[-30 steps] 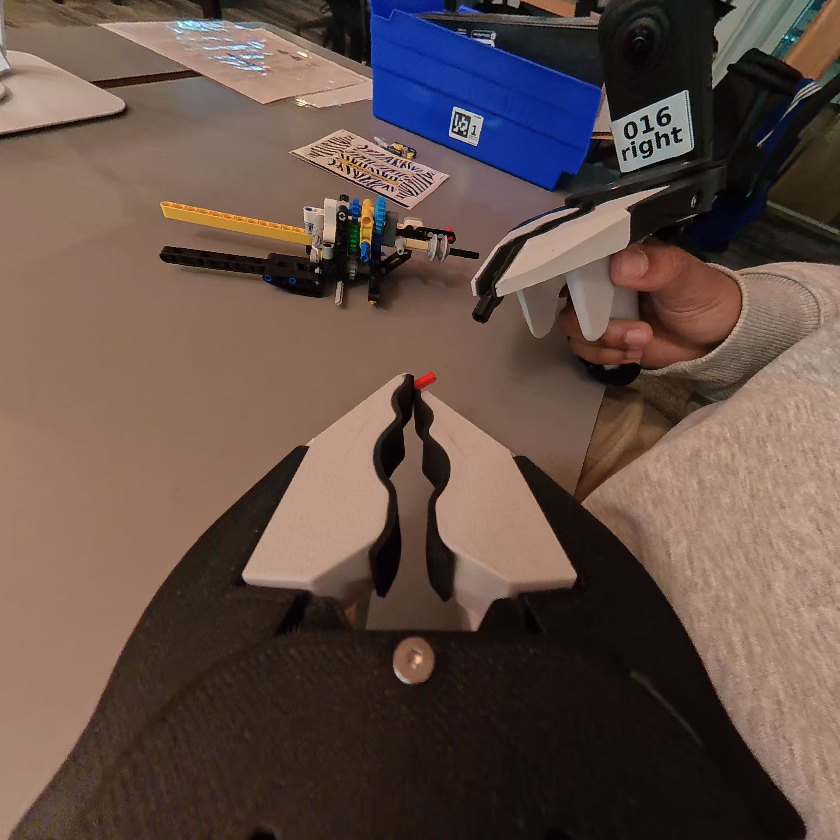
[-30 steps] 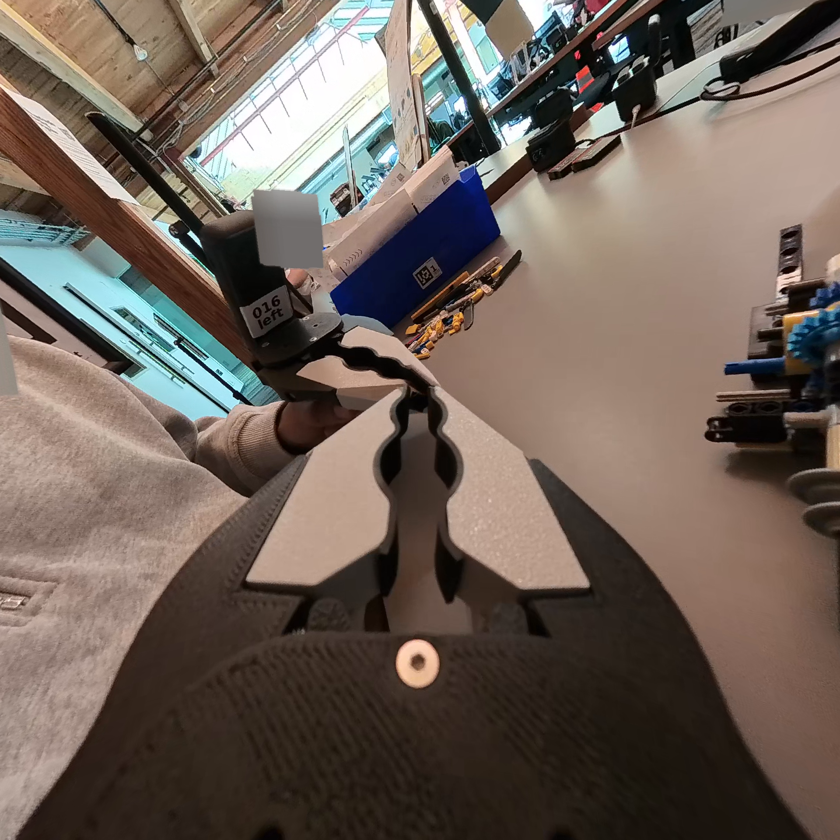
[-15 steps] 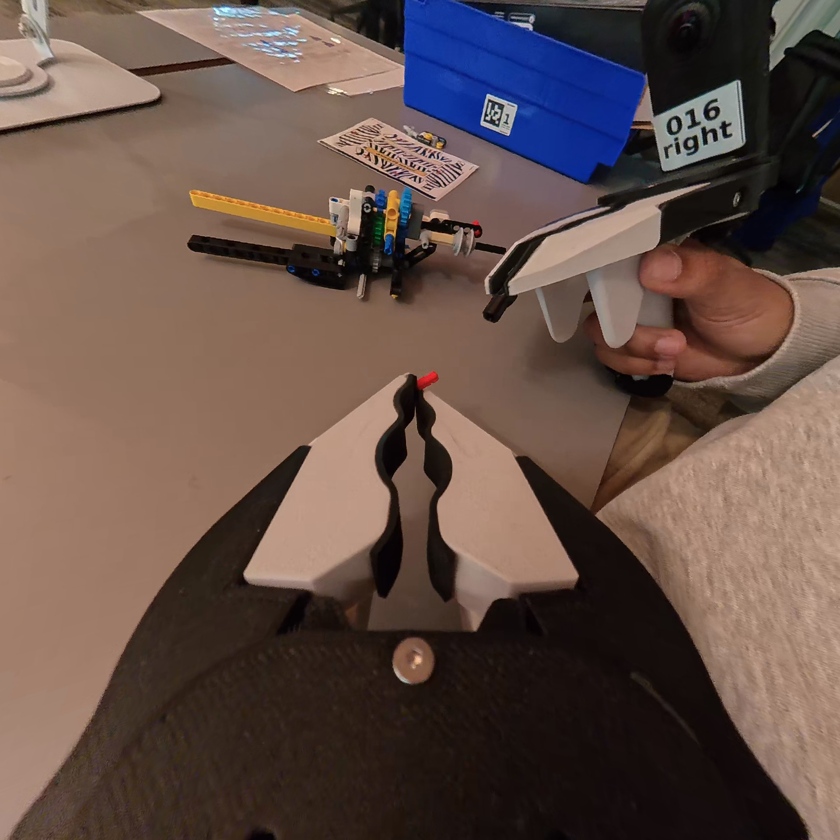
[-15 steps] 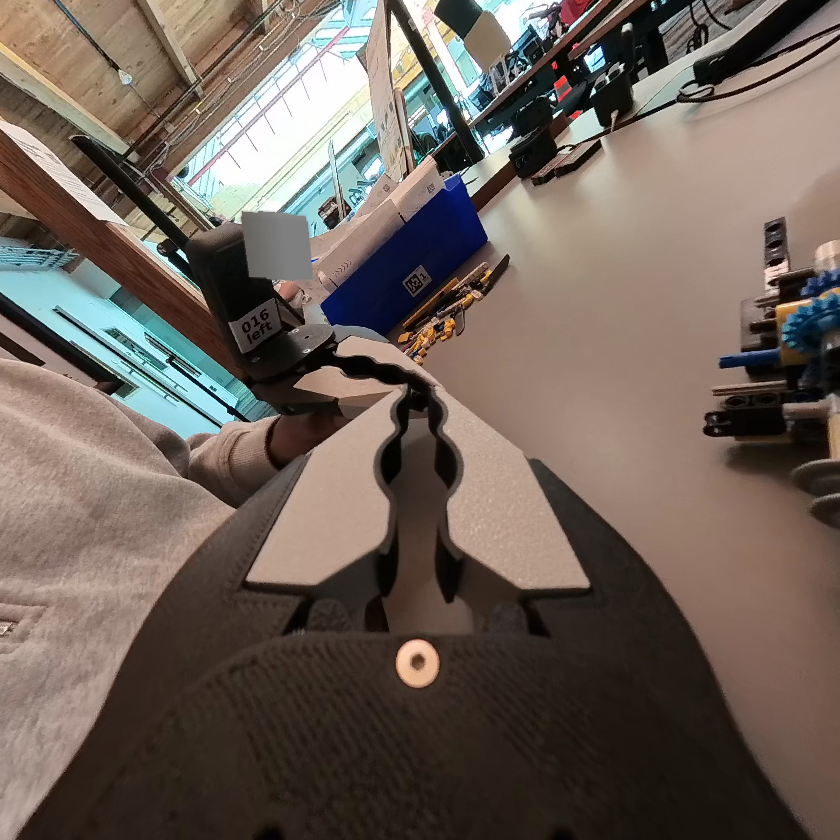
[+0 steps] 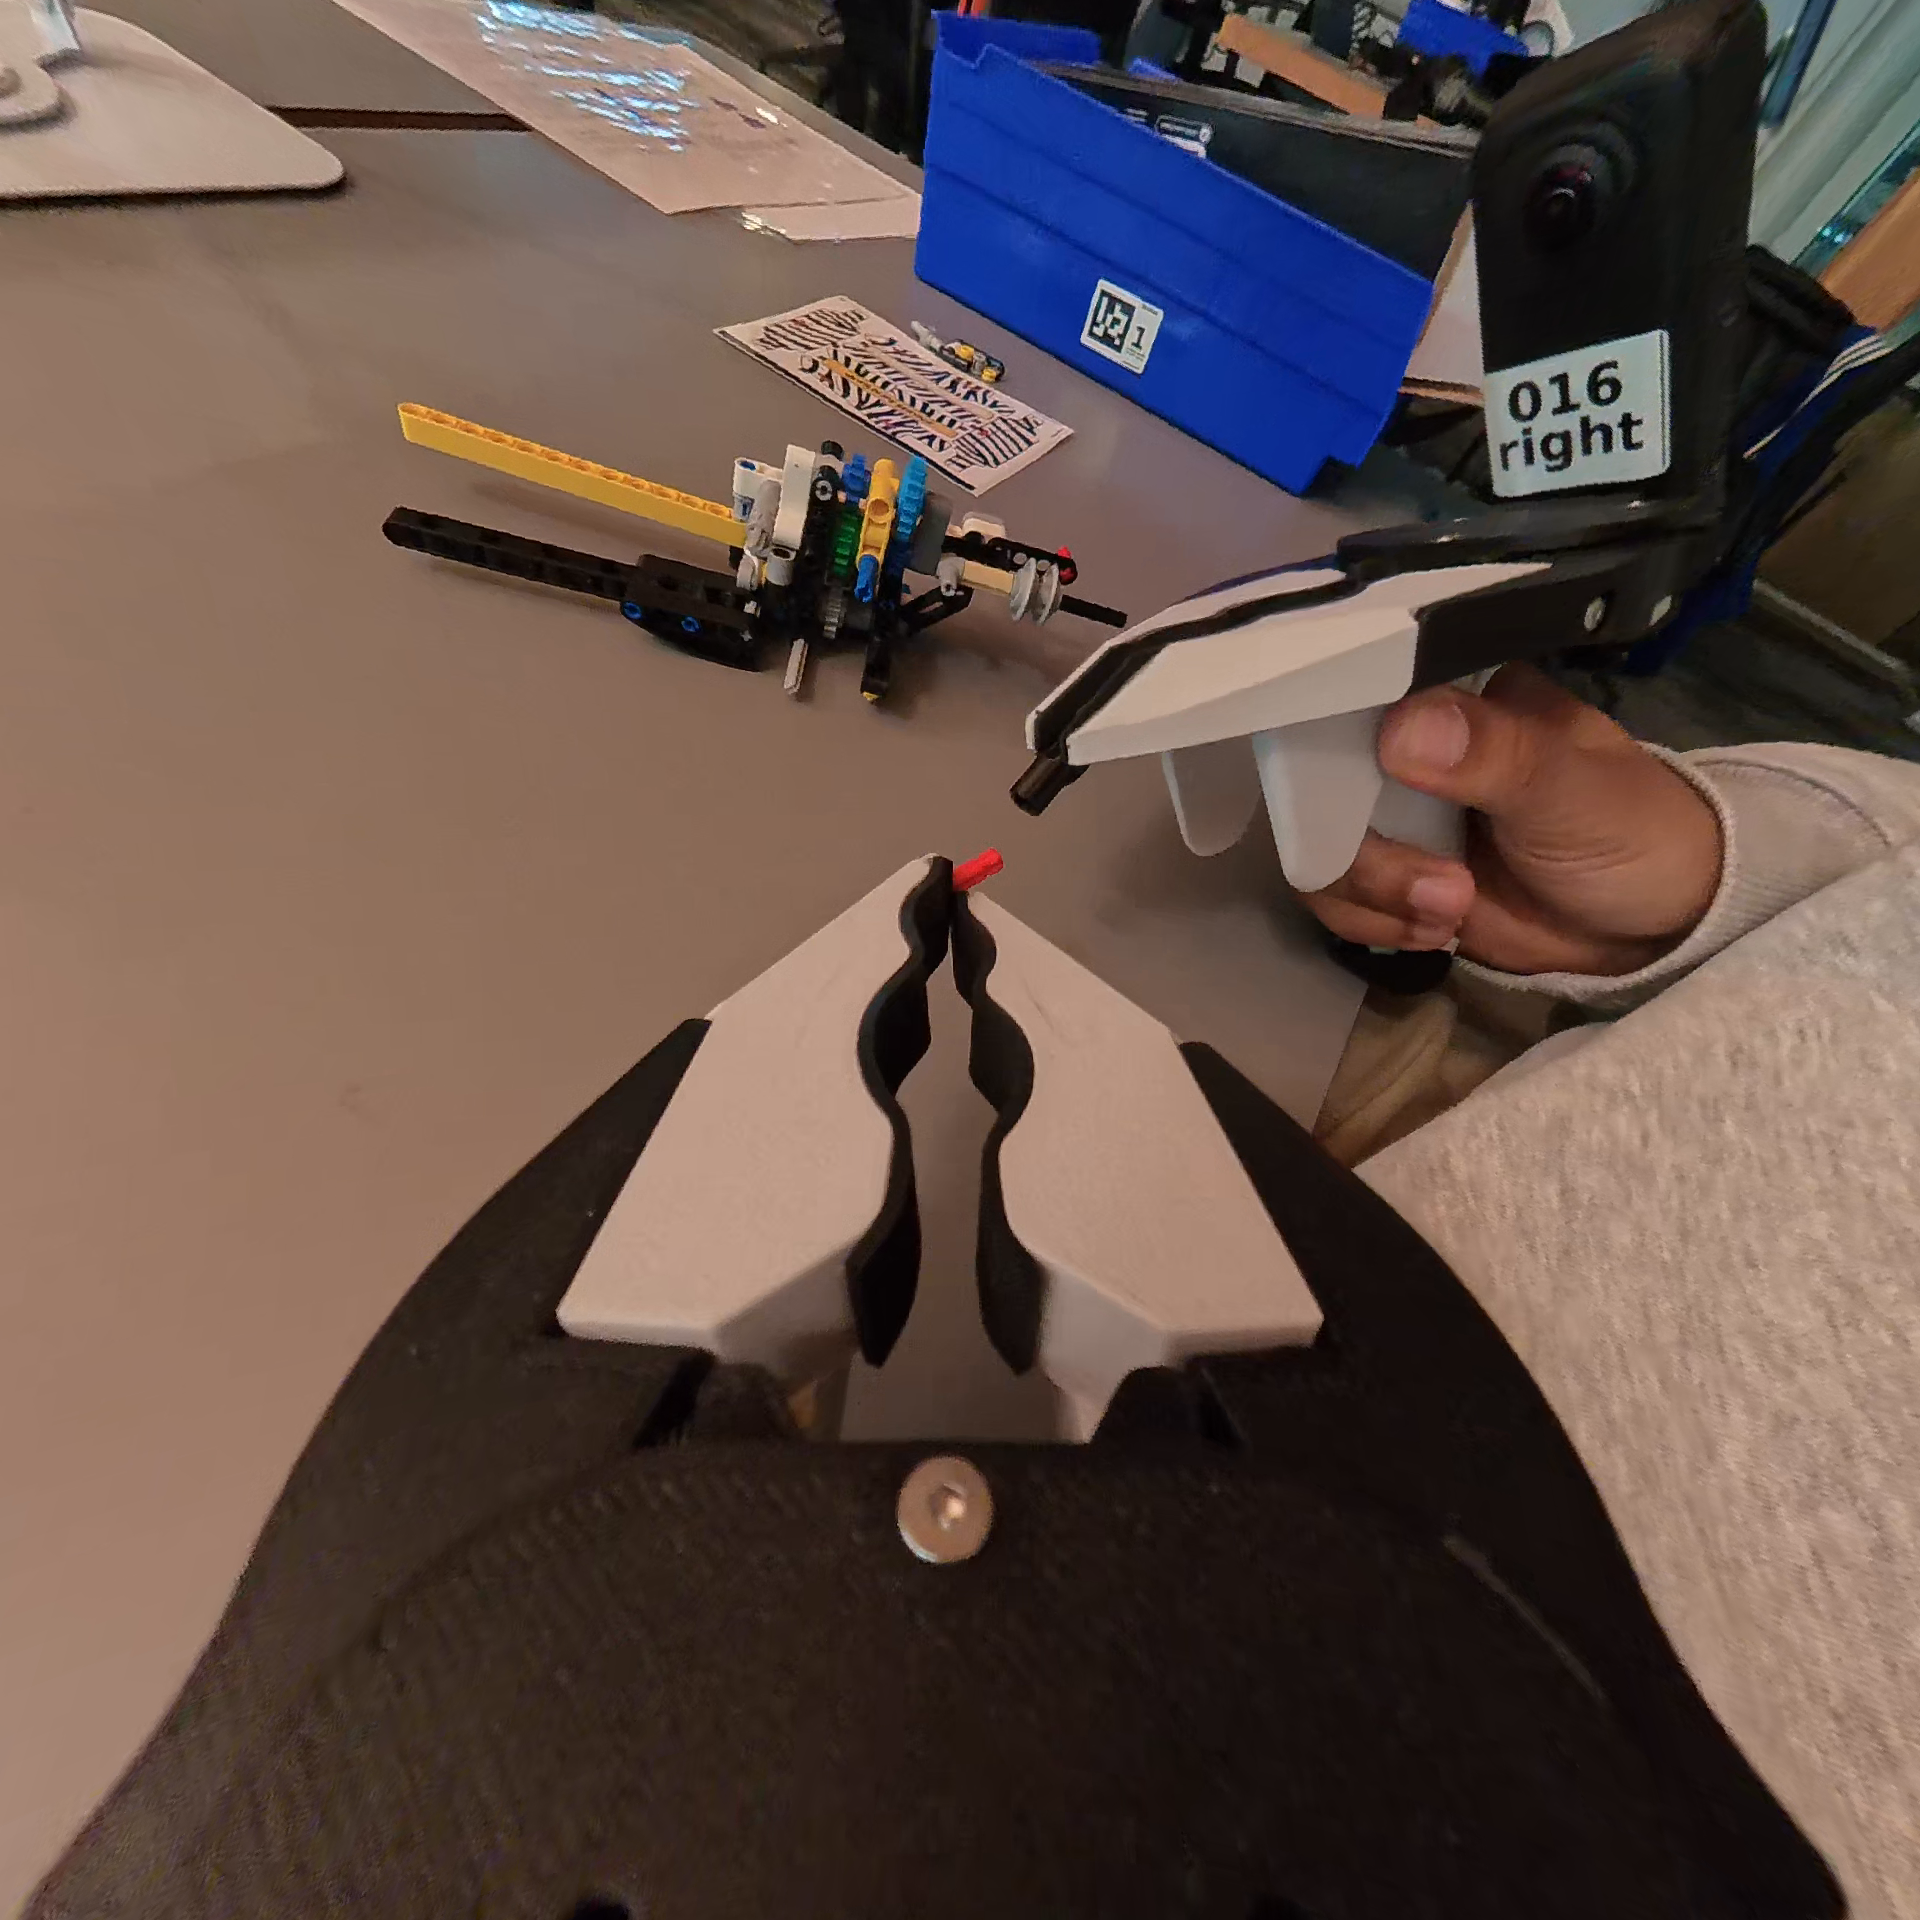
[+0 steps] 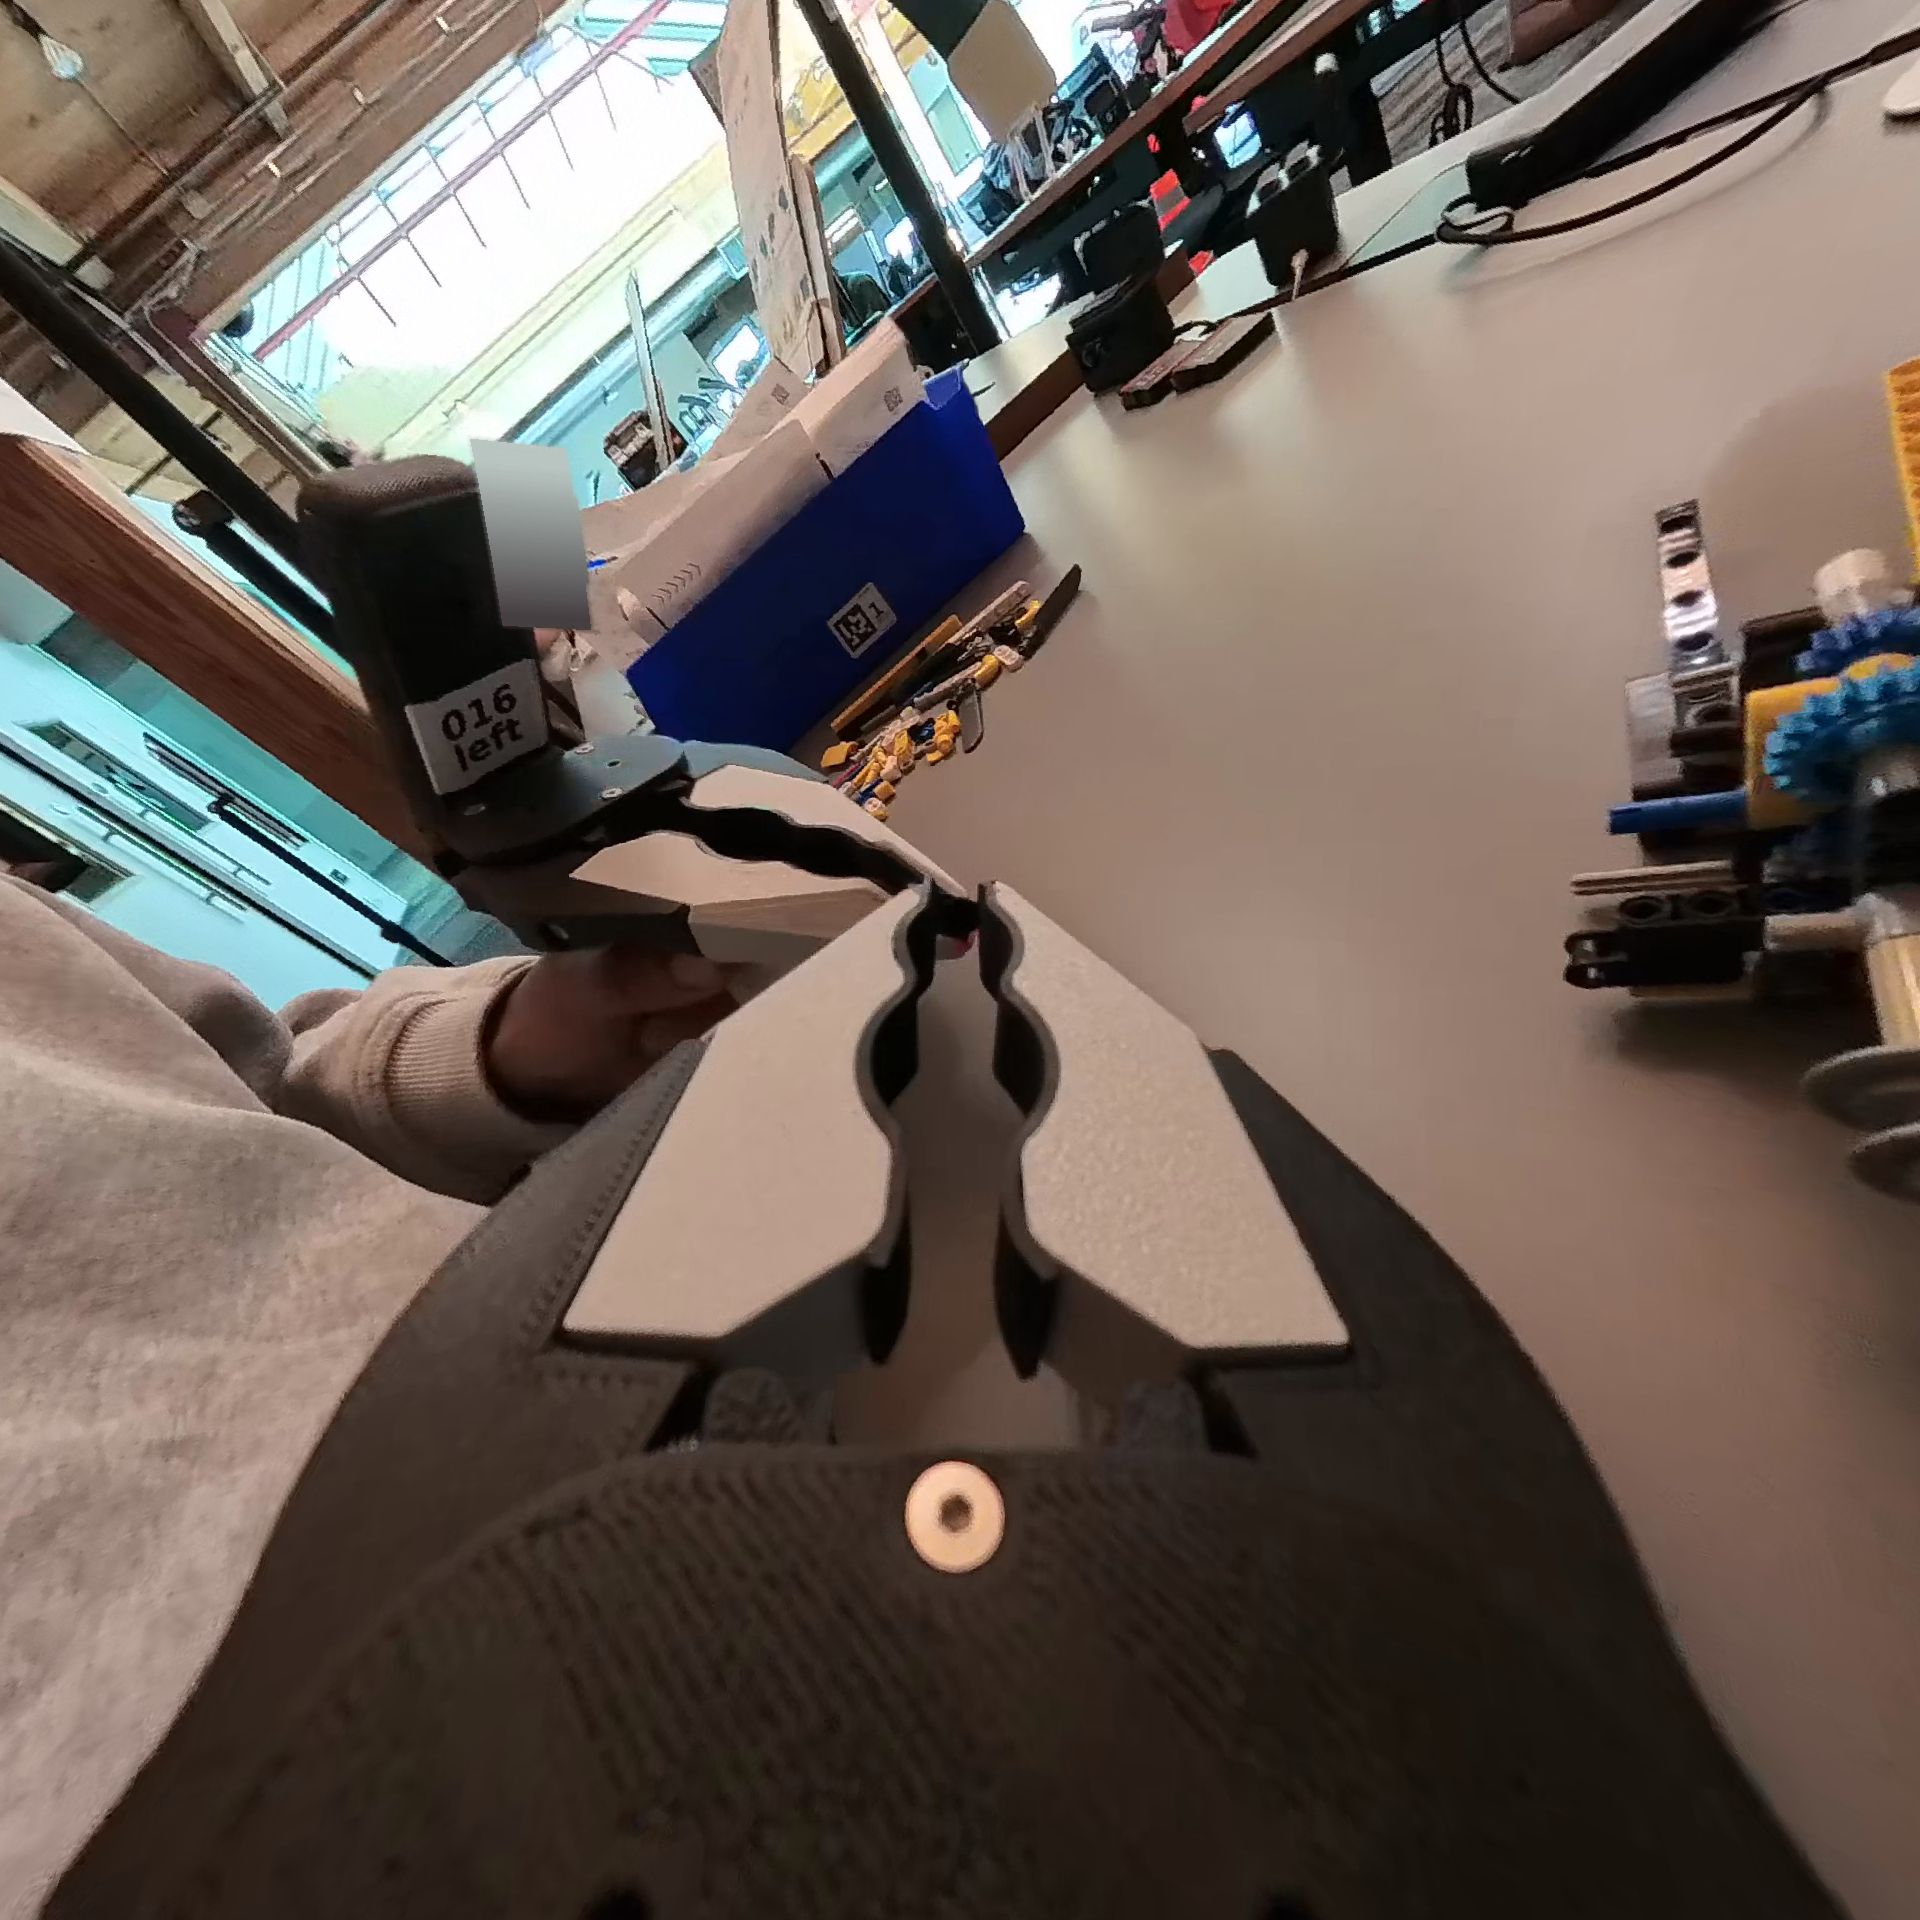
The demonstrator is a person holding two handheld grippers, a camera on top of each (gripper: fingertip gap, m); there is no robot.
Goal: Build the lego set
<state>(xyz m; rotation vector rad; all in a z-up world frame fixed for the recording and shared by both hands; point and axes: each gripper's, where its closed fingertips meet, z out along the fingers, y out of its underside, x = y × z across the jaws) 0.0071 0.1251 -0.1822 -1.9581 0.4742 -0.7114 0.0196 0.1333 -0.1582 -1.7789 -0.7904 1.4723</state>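
One partly built Technic assembly (image 5: 831, 551) lies on the grey table (image 5: 312, 831) at 11 o'clock, unfinished, while the left gripper (image 5: 951, 883) pinches a red pin (image 5: 978, 869) and the right gripper (image 5: 1042, 774) clamps a black piece (image 5: 1034, 787), neither fitted yet.

— Where does the lego build (image 5: 810, 551) sit?
— On the table (image 5: 260, 831), with the sticker sheet (image 5: 894, 390) just behind it and the bin (image 5: 1164, 239) behind that.
— And the loose pieces (image 6: 935, 707)?
— On the table, in front of the bin.
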